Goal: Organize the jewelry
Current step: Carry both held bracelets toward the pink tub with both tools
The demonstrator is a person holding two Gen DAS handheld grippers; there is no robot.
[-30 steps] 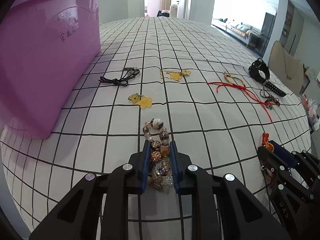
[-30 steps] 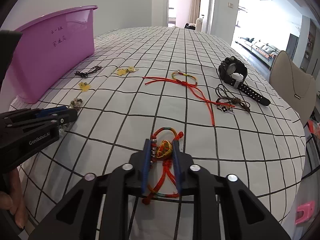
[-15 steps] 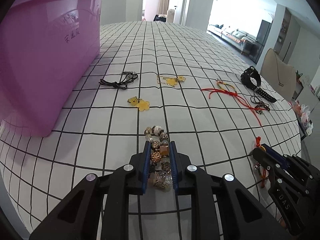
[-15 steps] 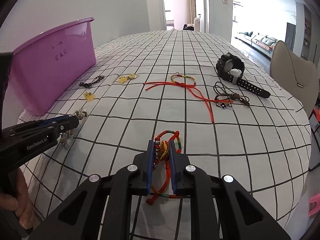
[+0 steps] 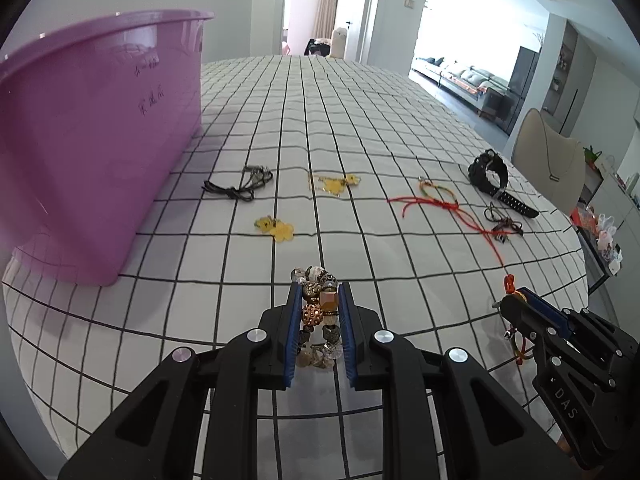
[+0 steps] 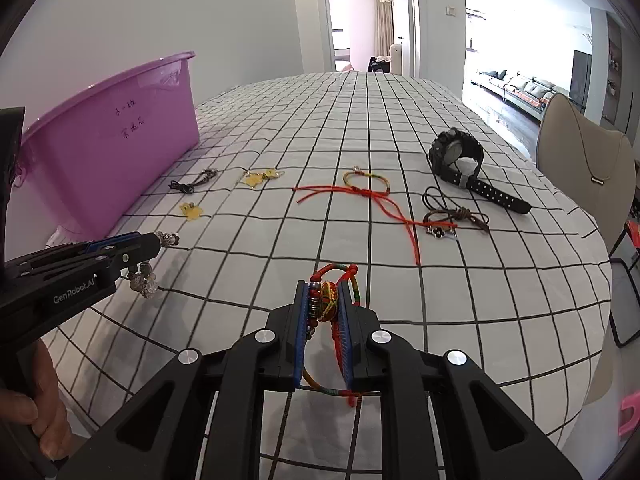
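Observation:
My left gripper [image 5: 319,292] is shut on a beaded bracelet [image 5: 316,312] of brown, gold and clear beads, lifted off the checked tablecloth; it also shows in the right wrist view [image 6: 148,276]. My right gripper [image 6: 325,290] is shut on a red multicoloured woven cord bracelet [image 6: 329,300], also lifted. A purple plastic tub [image 5: 88,128] stands at the far left. On the cloth lie a dark cord necklace [image 5: 240,186], two yellow charm pieces [image 5: 276,228] [image 5: 334,184], a red string bracelet [image 5: 438,198], a brown cord piece [image 5: 502,222] and a black watch [image 5: 490,172].
The table's right edge curves off near a beige chair [image 6: 584,172]. A pink object [image 6: 628,416] lies on the floor at the lower right. A doorway and a bright living room lie beyond the table.
Both grippers closed on their bracelets and rose from the cloth, pulling back; the table items now sit farther away in both views.

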